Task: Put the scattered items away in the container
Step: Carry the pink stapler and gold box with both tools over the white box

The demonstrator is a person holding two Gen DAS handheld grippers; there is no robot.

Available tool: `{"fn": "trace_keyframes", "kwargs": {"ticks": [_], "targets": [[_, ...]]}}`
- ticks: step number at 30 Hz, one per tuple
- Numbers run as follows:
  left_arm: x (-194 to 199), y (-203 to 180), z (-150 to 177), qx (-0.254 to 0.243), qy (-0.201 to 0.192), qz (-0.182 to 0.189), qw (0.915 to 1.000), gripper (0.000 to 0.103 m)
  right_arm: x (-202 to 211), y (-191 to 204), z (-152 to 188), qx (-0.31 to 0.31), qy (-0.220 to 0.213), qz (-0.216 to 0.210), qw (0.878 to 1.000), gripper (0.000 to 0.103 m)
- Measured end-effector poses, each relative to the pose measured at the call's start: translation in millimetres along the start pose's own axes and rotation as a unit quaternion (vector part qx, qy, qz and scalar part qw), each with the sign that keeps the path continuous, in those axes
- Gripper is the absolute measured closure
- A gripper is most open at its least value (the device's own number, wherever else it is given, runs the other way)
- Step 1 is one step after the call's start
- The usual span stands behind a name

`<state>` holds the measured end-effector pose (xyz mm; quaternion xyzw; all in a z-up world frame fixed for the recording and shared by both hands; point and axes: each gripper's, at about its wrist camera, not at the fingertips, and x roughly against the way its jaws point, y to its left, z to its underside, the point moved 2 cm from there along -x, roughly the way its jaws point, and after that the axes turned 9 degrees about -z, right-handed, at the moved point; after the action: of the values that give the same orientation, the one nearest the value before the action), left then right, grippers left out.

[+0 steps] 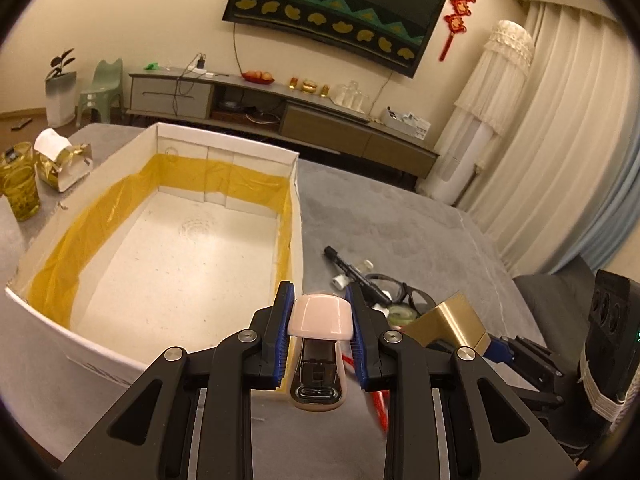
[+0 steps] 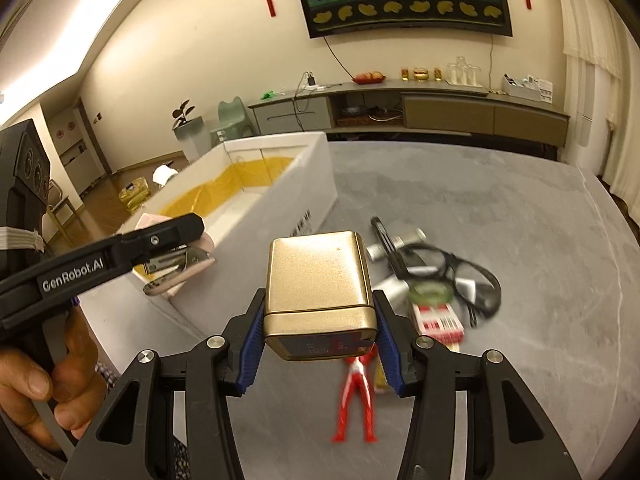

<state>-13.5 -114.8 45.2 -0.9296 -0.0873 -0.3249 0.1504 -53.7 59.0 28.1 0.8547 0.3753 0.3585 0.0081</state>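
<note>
My left gripper (image 1: pixel 320 322) is shut on a pink stapler (image 1: pixel 320 320), held above the near right corner of the white box (image 1: pixel 100 344) with yellow tape inside. In the right wrist view the stapler (image 2: pixel 176 270) hangs at the box's (image 2: pixel 304 184) near wall. My right gripper (image 2: pixel 320 320) is shut on a gold tin (image 2: pixel 318 276), lifted over the grey table (image 2: pixel 500 208). The same tin (image 1: pixel 452 324) shows at the right of the left wrist view. Below it lies a red toy figure (image 2: pixel 356 396).
Black glasses (image 2: pixel 460 268), a black pen (image 2: pixel 384 236), a green tape roll (image 2: pixel 432 292), white small parts and a red-white pack (image 2: pixel 438 322) lie scattered right of the box. A gold glass (image 1: pixel 18 180) and a tissue box (image 1: pixel 60 160) stand left of it. A person's hand (image 2: pixel 44 384) holds the left gripper.
</note>
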Motion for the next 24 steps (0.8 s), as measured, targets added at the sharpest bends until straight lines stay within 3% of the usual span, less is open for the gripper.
{"fn": "trace_keyframes", "kwargs": {"ticks": [8,18,24], "targets": [[-3.7,5.3,-28.8,0.003,-0.002,-0.006,1.0000,0.076,-8.4,10.3,-26.7,0.014,-0.004,-0.005,1.000,0.052],[-12.7,-3.2,-77.9,-0.033,-0.014,-0.031,0.9989,0.076,-2.7,27.6,-86.0,0.034,-0.041,-0.015,0.998,0.052],[-29.2,16.1,-101.0,-0.029,-0.002,-0.035,0.9990,0.076,-16.3,35.0,-120.0,0.050,-0.048,-0.004,0.998,0.052]]}}
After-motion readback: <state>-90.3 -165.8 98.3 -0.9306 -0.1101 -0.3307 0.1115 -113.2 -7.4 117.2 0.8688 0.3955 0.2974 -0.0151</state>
